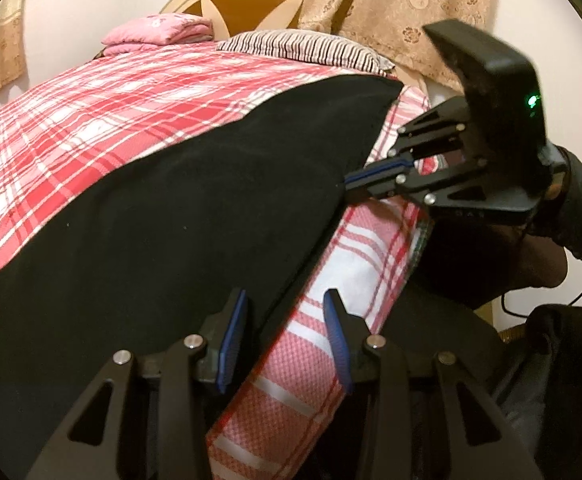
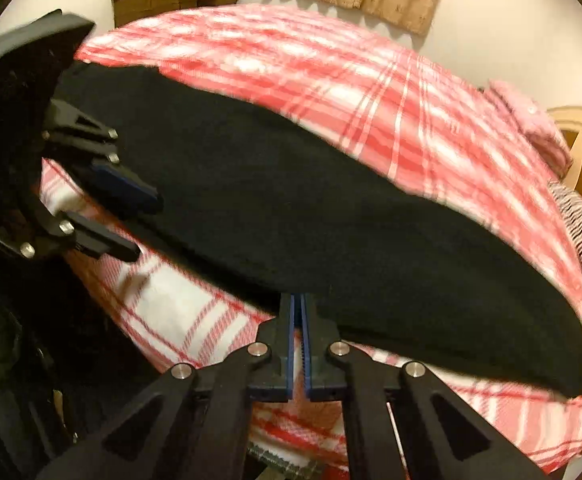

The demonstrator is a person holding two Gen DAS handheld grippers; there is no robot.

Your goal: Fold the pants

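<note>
Black pants (image 1: 179,216) lie lengthwise along the bed's (image 1: 91,112) near edge. Right gripper (image 2: 298,312) fingers pinch their edge; left gripper (image 1: 287,332) fingers are spread astride it.

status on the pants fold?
Right tool shut on near edge of black pants. Left tool open, straddling pants edge, not gripping. Pants flat on plaid bedsheet. Nothing in the way.

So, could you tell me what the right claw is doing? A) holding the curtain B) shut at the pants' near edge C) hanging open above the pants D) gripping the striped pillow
B: the right claw is shut at the near edge of the pants.
</note>
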